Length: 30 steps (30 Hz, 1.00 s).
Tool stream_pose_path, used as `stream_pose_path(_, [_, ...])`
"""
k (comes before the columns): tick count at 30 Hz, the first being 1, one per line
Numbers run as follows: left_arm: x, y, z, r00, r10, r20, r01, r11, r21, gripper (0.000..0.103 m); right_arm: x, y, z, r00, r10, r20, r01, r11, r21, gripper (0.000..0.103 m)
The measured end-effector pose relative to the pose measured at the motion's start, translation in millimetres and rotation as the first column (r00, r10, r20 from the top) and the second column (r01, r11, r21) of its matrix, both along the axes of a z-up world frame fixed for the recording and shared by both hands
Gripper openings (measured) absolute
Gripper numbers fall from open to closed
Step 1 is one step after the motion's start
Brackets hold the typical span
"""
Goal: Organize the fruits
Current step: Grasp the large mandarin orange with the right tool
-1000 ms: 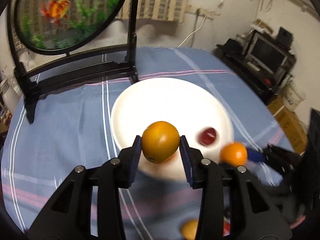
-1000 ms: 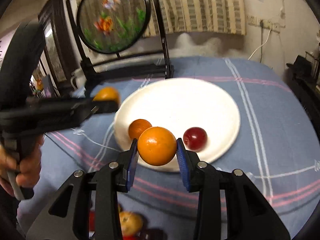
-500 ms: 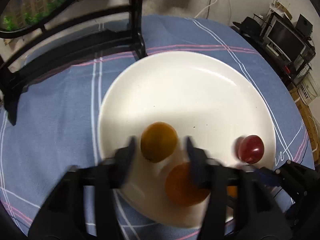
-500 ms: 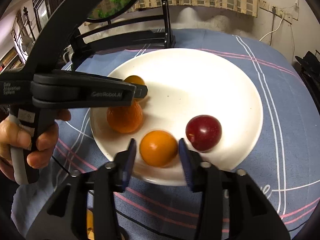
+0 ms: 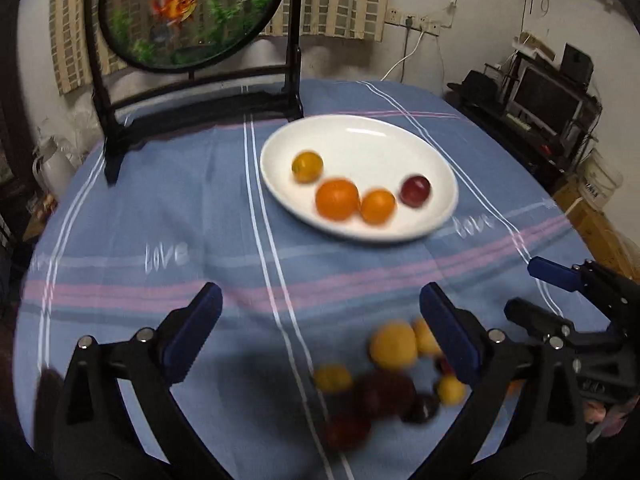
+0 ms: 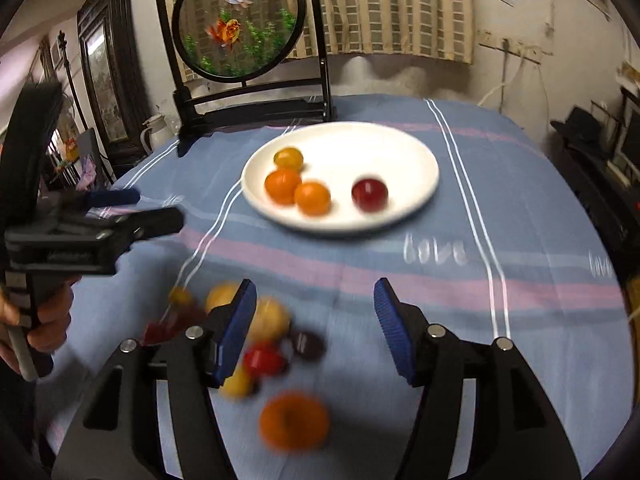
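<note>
While opening, both grippers' fingers [image 5: 192, 332] empty, plated fruits [image 5: 338, 199] well beyond, seemingly four.

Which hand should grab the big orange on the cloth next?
Probably the right gripper: the orange lies just below its opening, empty jaws. The left gripper has other fruit nearer.

A goldfish screen [image 5: 188, 12] stands on the striped tablecloth [image 5: 160, 208].

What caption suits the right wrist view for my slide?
Right gripper, jaws opening and empty, above loose fruits; white plate holds four.
</note>
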<state>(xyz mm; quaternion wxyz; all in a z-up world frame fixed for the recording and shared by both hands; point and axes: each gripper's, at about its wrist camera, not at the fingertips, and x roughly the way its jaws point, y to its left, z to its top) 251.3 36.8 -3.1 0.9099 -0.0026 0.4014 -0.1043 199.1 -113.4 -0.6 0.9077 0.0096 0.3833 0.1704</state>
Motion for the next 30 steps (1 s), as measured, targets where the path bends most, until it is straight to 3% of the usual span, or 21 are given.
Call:
stream_pose_path(4, [-61, 8, -18, 1.000, 0.015, 0.008, -0.015, 0.996, -0.092, 0.101, -43, -9, -17, 1.000, 0.002, -0.001, -0.002, 1.000, 0.031, 0.062])
stream_pose_path(9, [-102, 6, -44, 0.999, 0.044, 0.003, -0.044, 0.996, -0.071, 0.101, -61, -6, -33, 0.999, -0.017, -0.050, 0.017, 1.000, -0.006, 0.062])
stream_pose_path(14, [-105, 5, -62, 0.998, 0.034, -0.047, -0.036, 0.998, -0.052, 0.101, -67, 1, -39, 0.997, -0.015, -0.076, 0.015, 1.000, -0.002, 0.062])
stream_pose_path(16, [-107, 8, -63, 0.999, 0.025, -0.041, -0.029, 0.996, -0.089, 0.101, -68, 1, -39, 0.997, -0.023, -0.069, 0.022, 1.000, -0.006, 0.062])
stream_pose_path(30, [-109, 8, -64, 0.999, 0.032, -0.044, -0.036, 0.995, -0.092, 0.101, -62, 5, -48, 0.991, -0.030, -0.128, 0.024, 0.999, -0.043, 0.062])
